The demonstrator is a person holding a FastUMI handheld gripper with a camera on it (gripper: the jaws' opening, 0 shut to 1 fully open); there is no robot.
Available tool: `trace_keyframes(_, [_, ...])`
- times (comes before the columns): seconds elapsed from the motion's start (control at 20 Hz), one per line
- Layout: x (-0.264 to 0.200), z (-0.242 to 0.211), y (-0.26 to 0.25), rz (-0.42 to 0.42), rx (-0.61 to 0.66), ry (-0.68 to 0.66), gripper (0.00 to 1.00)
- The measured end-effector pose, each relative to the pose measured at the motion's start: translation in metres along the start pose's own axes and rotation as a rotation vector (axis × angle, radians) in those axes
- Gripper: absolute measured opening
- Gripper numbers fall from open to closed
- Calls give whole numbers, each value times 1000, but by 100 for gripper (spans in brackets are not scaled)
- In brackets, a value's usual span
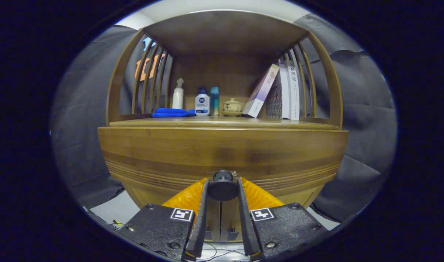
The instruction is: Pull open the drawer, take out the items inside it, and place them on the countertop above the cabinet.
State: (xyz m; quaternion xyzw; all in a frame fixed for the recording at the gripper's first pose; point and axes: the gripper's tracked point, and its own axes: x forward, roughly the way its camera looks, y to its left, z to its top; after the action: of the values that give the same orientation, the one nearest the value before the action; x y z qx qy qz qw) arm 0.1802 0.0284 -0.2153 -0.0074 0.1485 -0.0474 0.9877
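Note:
A wooden cabinet fills the view, its drawer front point(222, 151) a wide curved panel under the countertop point(222, 123). A dark round knob point(223, 185) sticks out of the drawer's lower middle. My gripper point(223, 189) has both fingers pressed against the sides of that knob, so it is shut on it. The drawer looks closed and whatever lies inside is hidden.
On the countertop stand a folded blue cloth point(171, 112), a white spray bottle point(177, 94), a lotion bottle point(202, 103), a teal bottle point(214, 100), a small lidded cup point(232, 106) and leaning books point(280, 92). Curved slatted sides and a wooden roof enclose the shelf.

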Motion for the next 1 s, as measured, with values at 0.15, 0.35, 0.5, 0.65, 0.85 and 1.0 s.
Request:
trace_keyframes(0.15, [-5, -1, -1, -7, -18, -6, 44])
trace_keyframes(0.35, [-14, -3, 1, 0, 25, 8, 43])
trace_keyframes(0.5, [-23, -5, -1, 4, 16, 6, 42])
trace_keyframes(0.65, [-33, -6, -1, 7, 18, 4, 42])
trace_keyframes(0.85, [-48, -9, -3, 18, 5, 0, 42])
trace_keyframes(1.0, [-61, -12, -4, 28, 15, 2, 42])
